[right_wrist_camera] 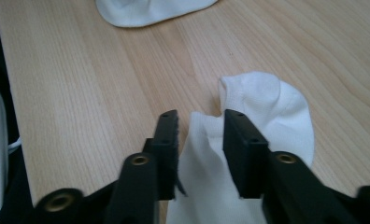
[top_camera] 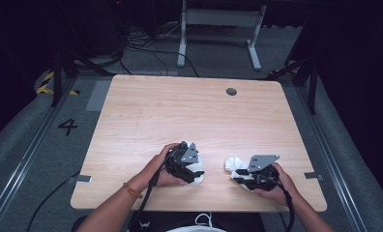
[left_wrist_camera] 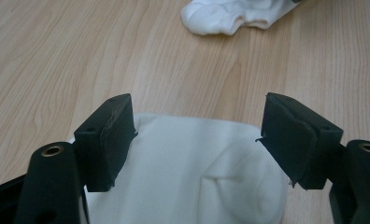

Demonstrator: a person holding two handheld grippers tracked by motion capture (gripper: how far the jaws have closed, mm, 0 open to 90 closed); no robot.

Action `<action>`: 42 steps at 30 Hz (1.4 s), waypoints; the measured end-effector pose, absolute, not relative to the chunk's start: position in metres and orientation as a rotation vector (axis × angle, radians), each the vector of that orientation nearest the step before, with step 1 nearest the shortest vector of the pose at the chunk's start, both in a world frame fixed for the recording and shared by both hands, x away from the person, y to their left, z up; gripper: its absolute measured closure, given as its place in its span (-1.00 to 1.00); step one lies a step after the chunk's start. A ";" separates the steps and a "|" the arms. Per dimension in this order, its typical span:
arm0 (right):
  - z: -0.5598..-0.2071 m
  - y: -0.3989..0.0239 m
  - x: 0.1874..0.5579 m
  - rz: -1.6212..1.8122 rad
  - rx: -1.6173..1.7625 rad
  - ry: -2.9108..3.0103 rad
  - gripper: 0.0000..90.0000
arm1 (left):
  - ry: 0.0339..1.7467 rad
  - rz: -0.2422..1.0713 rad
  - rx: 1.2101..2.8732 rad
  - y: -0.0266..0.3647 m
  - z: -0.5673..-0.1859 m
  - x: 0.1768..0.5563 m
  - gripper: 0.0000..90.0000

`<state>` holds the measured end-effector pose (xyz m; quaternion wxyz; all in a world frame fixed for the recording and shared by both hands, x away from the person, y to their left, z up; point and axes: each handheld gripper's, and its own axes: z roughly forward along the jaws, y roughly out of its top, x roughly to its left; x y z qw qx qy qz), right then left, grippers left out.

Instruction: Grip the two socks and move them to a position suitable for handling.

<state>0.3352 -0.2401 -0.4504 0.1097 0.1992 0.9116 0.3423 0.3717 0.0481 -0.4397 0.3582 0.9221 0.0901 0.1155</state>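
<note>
Wooden table (top_camera: 189,116), two white socks (top_camera: 195,177) under grippers

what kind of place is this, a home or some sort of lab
Most likely a lab or recording studio, not a home: a bare wooden table stands inside a metal floor rail frame, with cables trailing across grey carpet marked with a number 4.

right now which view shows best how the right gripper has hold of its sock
The right gripper view: the right gripper has a bunched fold of the right sock between its narrow jaws. The high view shows that sock mostly under the gripper. The left gripper view catches its end at the top edge.
</note>
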 end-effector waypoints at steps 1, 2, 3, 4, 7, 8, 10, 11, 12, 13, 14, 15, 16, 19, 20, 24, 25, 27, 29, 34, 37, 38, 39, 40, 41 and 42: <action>-0.451 -0.238 0.335 1.002 0.598 2.679 0.36 | 0.235 0.297 2.376 0.045 -0.440 0.372 -0.41; -0.452 -0.236 0.335 0.999 0.591 2.685 0.31 | 0.228 0.299 2.381 0.043 -0.440 0.373 -0.41; -0.454 -0.233 0.335 0.986 0.590 2.685 0.25 | 0.225 0.294 2.379 0.041 -0.440 0.374 -0.41; -0.455 -0.231 0.335 0.978 0.598 2.686 0.24 | 0.221 0.290 2.380 0.039 -0.440 0.374 -0.41; -0.463 -0.223 0.340 0.897 0.618 2.675 0.30 | 0.202 0.297 2.386 0.033 -0.442 0.375 -0.41; -0.465 -0.222 0.342 0.885 0.622 2.677 0.36 | 0.205 0.299 2.387 0.033 -0.442 0.375 -0.41; -0.466 -0.223 0.344 0.908 0.639 2.673 0.51 | 0.198 0.292 2.389 0.032 -0.442 0.376 -0.41; -0.465 -0.223 0.345 0.903 0.645 2.672 0.62 | 0.200 0.292 2.387 0.031 -0.443 0.376 -0.41; -0.465 -0.223 0.345 0.897 0.634 2.680 0.74 | 0.196 0.291 2.388 0.030 -0.443 0.376 -0.41; -0.464 -0.223 0.345 0.889 0.623 2.687 0.83 | 0.192 0.292 2.389 0.029 -0.443 0.376 -0.41; -0.463 -0.224 0.344 0.892 0.617 2.698 0.85 | 0.194 0.287 2.391 0.029 -0.444 0.375 -0.41; -0.462 -0.224 0.343 0.904 0.605 2.708 0.87 | 0.184 0.287 2.396 0.027 -0.444 0.375 -0.41; -0.460 -0.225 0.342 0.919 0.589 2.716 0.87 | 0.176 0.288 2.396 0.026 -0.445 0.375 -0.41; -0.451 -0.225 0.337 0.980 0.549 2.721 0.88 | 0.148 0.278 2.405 0.019 -0.446 0.373 -0.41; -0.448 -0.225 0.336 1.001 0.541 2.721 0.88 | 0.140 0.277 2.407 0.016 -0.447 0.372 -0.41; -0.437 -0.225 0.331 1.096 0.493 2.723 0.88 | 0.098 0.268 2.410 0.003 -0.453 0.370 -0.37; -0.437 -0.225 0.331 1.096 0.493 2.723 0.88 | 0.098 0.268 2.410 0.003 -0.453 0.370 -0.35; -0.430 -0.224 0.327 1.158 0.447 2.724 0.88 | 0.074 0.266 2.414 -0.001 -0.454 0.370 -0.31; -0.426 -0.224 0.324 1.190 0.441 2.718 0.88 | 0.076 0.228 2.408 -0.003 -0.455 0.371 -0.20; -0.422 -0.228 0.327 1.291 0.464 2.710 0.88 | 0.025 0.165 2.409 -0.002 -0.456 0.374 0.55; -0.422 -0.234 0.332 1.318 0.513 2.681 0.88 | 0.042 0.145 2.426 -0.002 -0.457 0.378 0.65; -0.422 -0.237 0.336 1.318 0.538 2.669 0.88 | 0.053 0.142 2.429 -0.002 -0.457 0.379 0.66; -0.422 -0.240 0.339 1.319 0.563 2.657 0.88 | 0.056 0.141 2.429 -0.002 -0.456 0.382 0.66; -0.422 -0.242 0.342 1.314 0.581 2.646 0.88 | 0.070 0.137 2.426 -0.002 -0.456 0.384 0.66; -0.423 -0.244 0.345 1.315 0.591 2.638 0.88 | 0.101 0.146 2.428 -0.002 -0.455 0.388 0.63; -0.424 -0.247 0.350 1.309 0.621 2.625 0.88 | 0.133 0.137 2.420 -0.002 -0.455 0.392 0.62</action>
